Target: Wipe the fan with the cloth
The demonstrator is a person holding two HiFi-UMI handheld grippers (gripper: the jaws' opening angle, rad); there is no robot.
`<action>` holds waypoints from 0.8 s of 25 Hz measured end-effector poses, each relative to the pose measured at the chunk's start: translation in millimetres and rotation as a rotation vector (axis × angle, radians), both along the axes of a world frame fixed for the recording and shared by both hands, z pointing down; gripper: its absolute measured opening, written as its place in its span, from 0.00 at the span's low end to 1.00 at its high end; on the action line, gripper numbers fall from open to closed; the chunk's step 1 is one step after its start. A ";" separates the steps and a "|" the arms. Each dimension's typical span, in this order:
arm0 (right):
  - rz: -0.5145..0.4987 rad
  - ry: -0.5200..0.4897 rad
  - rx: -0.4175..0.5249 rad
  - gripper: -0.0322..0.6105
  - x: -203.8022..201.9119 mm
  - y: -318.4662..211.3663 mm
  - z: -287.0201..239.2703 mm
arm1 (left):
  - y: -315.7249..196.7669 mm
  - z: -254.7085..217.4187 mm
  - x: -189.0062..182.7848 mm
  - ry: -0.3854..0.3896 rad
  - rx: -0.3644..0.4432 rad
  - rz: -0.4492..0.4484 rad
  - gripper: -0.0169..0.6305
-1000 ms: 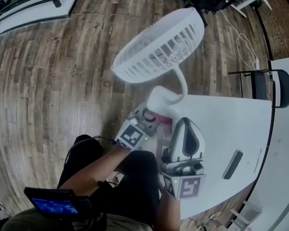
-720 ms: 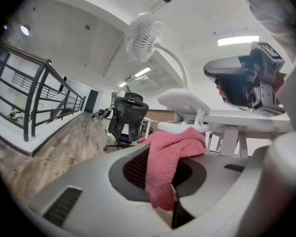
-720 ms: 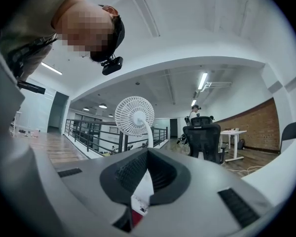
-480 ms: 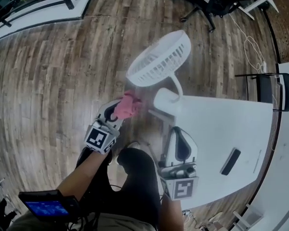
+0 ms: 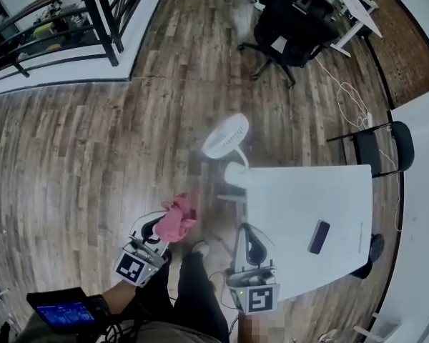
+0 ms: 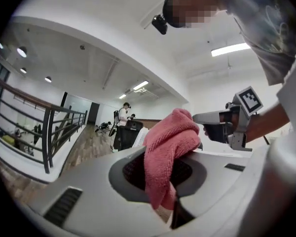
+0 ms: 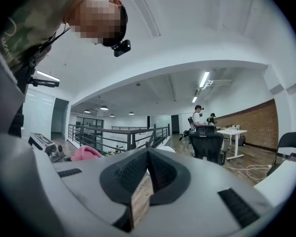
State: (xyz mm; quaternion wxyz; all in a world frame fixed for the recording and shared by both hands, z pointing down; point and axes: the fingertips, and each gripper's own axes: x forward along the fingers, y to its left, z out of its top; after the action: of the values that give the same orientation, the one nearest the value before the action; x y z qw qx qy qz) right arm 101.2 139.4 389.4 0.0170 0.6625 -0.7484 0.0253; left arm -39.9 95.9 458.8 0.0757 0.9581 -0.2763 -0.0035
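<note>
Our left gripper (image 5: 157,233) pinches the fluffy pink cloth (image 5: 177,216); our right gripper (image 5: 252,245) is pressed together, empty. The white plastic caged fan (image 5: 225,136) stands mid-frame, well apart from both. On the reach across, the loosely bunched cloth may slip free.

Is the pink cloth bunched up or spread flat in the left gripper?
Bunched. The pink cloth sits as a crumpled wad pinched between the jaws of the left gripper, one end drooping, no flat face showing.
</note>
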 end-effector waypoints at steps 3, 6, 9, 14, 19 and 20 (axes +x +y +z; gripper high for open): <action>0.002 -0.025 0.011 0.05 -14.3 29.6 -29.4 | 29.6 -44.3 -21.0 0.006 0.060 -0.004 0.14; -0.051 -0.006 0.031 0.05 -30.2 67.4 -49.5 | 63.7 -72.2 -46.0 -0.019 0.121 -0.049 0.14; -0.071 -0.029 0.060 0.05 -33.1 111.3 -54.6 | 104.2 -83.2 -69.1 -0.046 0.132 -0.132 0.14; -0.109 -0.043 0.060 0.05 -39.5 189.3 -57.0 | 185.8 -120.0 -76.2 -0.013 0.150 -0.264 0.14; -0.109 0.007 0.041 0.05 -52.7 247.7 -69.4 | 253.6 -147.7 -68.3 0.017 0.131 -0.292 0.14; -0.112 0.017 0.049 0.05 -58.8 255.3 -74.3 | 262.1 -151.0 -68.5 0.021 0.130 -0.289 0.14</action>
State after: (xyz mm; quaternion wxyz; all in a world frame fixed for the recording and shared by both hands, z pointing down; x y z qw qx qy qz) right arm 42.5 394.7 315.1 0.0084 0.6201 -0.7845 0.0004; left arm -108.4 358.0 307.8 0.0153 0.9111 -0.4098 -0.0420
